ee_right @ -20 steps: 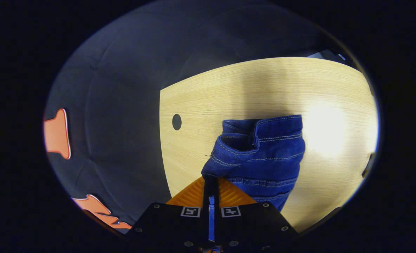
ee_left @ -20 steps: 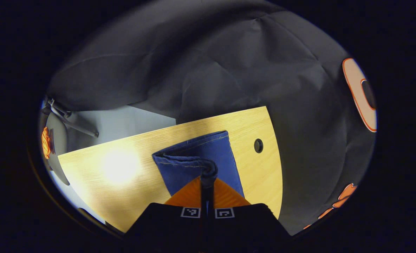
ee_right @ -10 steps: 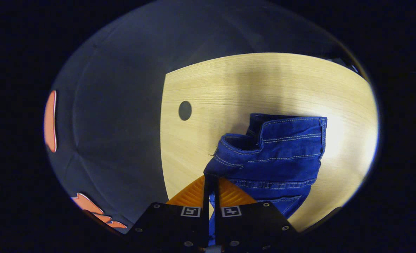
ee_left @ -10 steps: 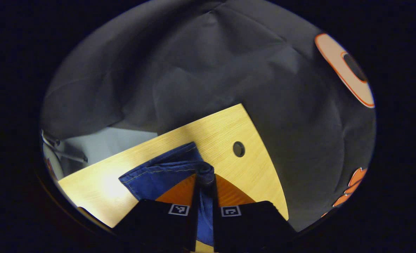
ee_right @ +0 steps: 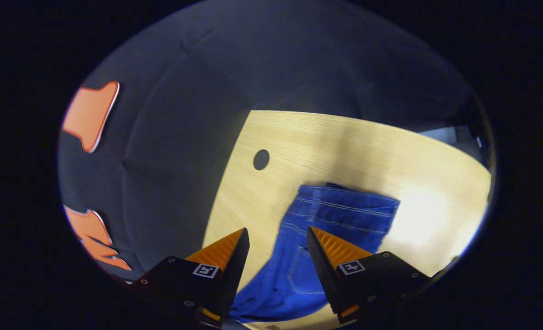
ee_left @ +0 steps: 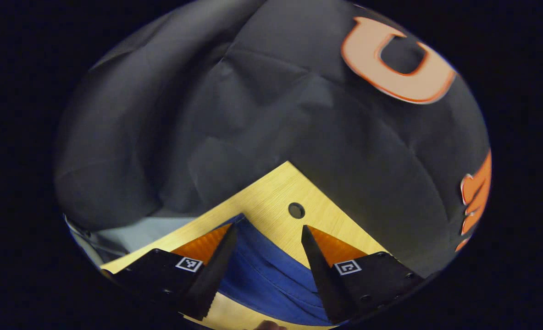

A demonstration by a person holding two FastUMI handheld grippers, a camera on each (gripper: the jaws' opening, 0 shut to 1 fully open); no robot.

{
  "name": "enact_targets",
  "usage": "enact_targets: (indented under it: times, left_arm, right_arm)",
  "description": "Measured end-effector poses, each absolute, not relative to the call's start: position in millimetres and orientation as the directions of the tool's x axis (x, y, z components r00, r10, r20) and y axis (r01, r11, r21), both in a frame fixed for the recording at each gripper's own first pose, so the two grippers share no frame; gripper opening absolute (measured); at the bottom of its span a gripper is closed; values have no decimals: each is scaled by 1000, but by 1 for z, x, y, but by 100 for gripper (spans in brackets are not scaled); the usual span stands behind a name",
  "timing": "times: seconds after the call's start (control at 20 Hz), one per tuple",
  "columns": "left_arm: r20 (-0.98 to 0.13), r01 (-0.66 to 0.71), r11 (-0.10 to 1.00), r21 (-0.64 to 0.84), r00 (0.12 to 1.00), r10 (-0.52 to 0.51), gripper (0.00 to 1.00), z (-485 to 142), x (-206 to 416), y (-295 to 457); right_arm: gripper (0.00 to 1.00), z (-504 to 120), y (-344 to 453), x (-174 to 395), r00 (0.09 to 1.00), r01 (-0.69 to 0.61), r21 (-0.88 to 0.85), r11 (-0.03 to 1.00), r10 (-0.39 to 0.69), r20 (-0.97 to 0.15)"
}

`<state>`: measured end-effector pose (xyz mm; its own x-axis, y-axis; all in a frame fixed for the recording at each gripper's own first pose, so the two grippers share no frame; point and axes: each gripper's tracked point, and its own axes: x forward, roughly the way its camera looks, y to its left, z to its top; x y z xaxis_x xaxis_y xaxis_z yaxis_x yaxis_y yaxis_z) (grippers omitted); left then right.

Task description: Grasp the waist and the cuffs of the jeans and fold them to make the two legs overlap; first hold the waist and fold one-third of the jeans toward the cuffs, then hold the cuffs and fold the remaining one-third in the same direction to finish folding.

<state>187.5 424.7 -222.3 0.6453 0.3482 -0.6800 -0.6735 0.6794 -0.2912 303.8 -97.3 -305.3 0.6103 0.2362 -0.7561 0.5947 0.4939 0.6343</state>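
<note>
The blue jeans [ee_right: 326,220] lie flat on the light wooden table [ee_right: 345,142] in the right gripper view, the stitched waistband at their far end. My right gripper [ee_right: 277,239] stands open above them, and the denim runs on between its fingers. In the left gripper view a plain stretch of the jeans [ee_left: 271,275] lies on the table [ee_left: 271,192]. My left gripper [ee_left: 267,231] is open over it, with nothing pinched.
A round cable hole [ee_left: 296,210] [ee_right: 261,159] sits in the table near its corner. The booth's black cloth wall [ee_left: 262,105] hangs close behind the table edge. A pale floor strip [ee_left: 138,231] lies past the table's left edge.
Both grippers were shut on the jeans a second ago. They have opened and let the denim drop flat on the table, and both have drawn back and tilted up.
</note>
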Motion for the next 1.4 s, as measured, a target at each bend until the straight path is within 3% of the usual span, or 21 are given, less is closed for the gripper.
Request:
enact_targets:
  times: [0.1,0.15,0.25,0.3,0.35,0.8,1.1,1.15,1.2,1.4]
  left_arm:
    - [-603,-604,758,-247,708,367,94,-205,188,416]
    - [-567,-572,790,-223,735,372,89,-192,189,413]
    - [-494,-521,837,-169,779,385,89,-172,192,406]
    - [-460,-497,859,-126,796,393,97,-167,194,403]
    - [-413,-457,886,-73,823,390,93,-156,194,397]
    - [-214,-328,933,150,910,354,97,-89,162,327]
    - [-193,-311,941,130,923,332,99,-74,135,295]
    - [-186,-322,937,135,921,343,98,-73,128,289]
    - [-185,-329,935,132,919,349,100,-73,124,287]
    - [-203,-324,938,125,917,344,99,-77,109,272]
  right_arm:
    - [87,-314,-101,287,599,578,601,552,213,-772]
    - [92,-316,-104,281,595,576,587,568,202,-778]
    - [96,-323,-104,270,580,576,556,599,181,-794]
    - [97,-328,-106,264,572,576,540,614,170,-803]
    - [98,-332,-107,258,561,577,524,627,162,-812]
    - [98,-375,-106,233,490,599,461,655,156,-858]
    - [98,-400,-92,237,466,602,460,653,180,-866]
    - [92,-399,-92,241,477,596,468,653,181,-860]
    - [93,-403,-94,242,472,594,451,666,166,-866]
    - [42,-408,-92,242,486,573,457,680,166,-858]
